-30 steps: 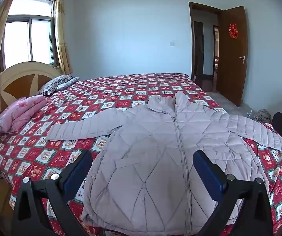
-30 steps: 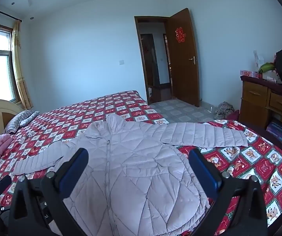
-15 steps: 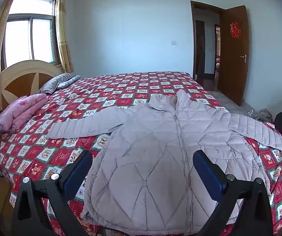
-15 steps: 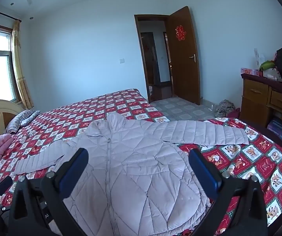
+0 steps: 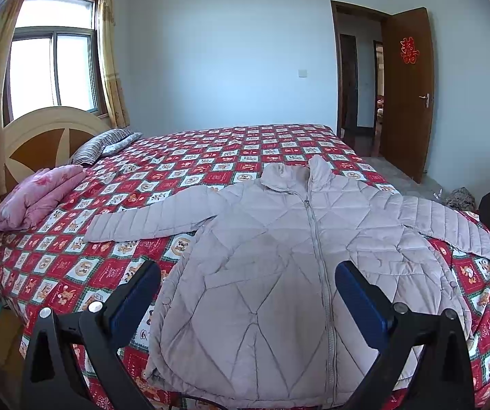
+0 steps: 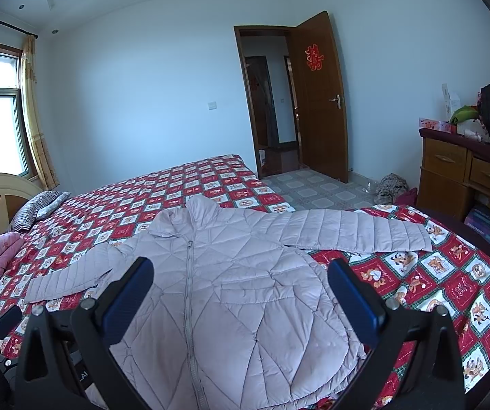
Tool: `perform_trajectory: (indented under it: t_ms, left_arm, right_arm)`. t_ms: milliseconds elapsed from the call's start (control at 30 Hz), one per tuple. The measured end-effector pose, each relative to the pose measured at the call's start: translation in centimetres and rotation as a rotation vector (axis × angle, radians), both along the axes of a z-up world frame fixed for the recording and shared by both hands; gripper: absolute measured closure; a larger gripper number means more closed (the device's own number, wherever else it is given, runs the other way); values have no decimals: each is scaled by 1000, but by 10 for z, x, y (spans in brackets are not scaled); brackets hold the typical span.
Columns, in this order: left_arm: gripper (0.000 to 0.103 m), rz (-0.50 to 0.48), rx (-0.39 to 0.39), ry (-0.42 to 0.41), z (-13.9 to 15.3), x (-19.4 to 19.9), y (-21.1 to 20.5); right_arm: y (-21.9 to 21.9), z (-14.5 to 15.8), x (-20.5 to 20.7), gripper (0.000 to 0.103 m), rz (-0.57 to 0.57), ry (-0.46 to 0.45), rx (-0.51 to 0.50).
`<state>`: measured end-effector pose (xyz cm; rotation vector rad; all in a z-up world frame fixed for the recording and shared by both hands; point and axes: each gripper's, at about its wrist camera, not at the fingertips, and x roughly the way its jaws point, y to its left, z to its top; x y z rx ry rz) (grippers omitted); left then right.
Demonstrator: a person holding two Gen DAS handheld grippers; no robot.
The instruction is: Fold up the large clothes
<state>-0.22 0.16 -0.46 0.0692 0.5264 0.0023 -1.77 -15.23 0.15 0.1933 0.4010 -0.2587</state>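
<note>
Far left on the bed [image 5: 211,150], a folded pink quilt [image 5: 36,194] and a striped pillow [image 5: 105,140] sit by the headboard, well clear of my work. Next comes the jacket's left sleeve [image 5: 149,217], stretched out flat towards that quilt. My left hand-held gripper [image 5: 246,302] hangs over the hem, jaws wide apart, nothing between them. The jacket [image 5: 279,266] lies straight ahead of me, face up, zipped, collar at the far end and hem at my edge of the bed, so its long axis runs directly away from me and the sleeves go out crosswise.

Moving right, my right hand-held gripper [image 6: 240,299] is likewise spread open and empty, looking over the jacket [image 6: 245,280] from the hem side. The right sleeve [image 6: 357,234] reaches out towards the dresser [image 6: 450,174]. Each sleeve sits nearer its own hand, so I reckon the left one goes for the left sleeve and the right one for the right, folding inward across the zip. Nothing folded yet.

Writing: a red paper character on the open door [image 6: 323,102], decorative, which I can't read for certain. Small print on the bedspread squares is too blurred to make out.
</note>
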Motion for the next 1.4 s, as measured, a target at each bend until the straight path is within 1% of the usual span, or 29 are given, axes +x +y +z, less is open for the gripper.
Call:
perform_trajectory:
  t_ms: [1400]
  left_arm:
    - [1,-2,1,5,1,-1,-3]
  right_arm:
    - [-2,-1,-1,0,1,9,2]
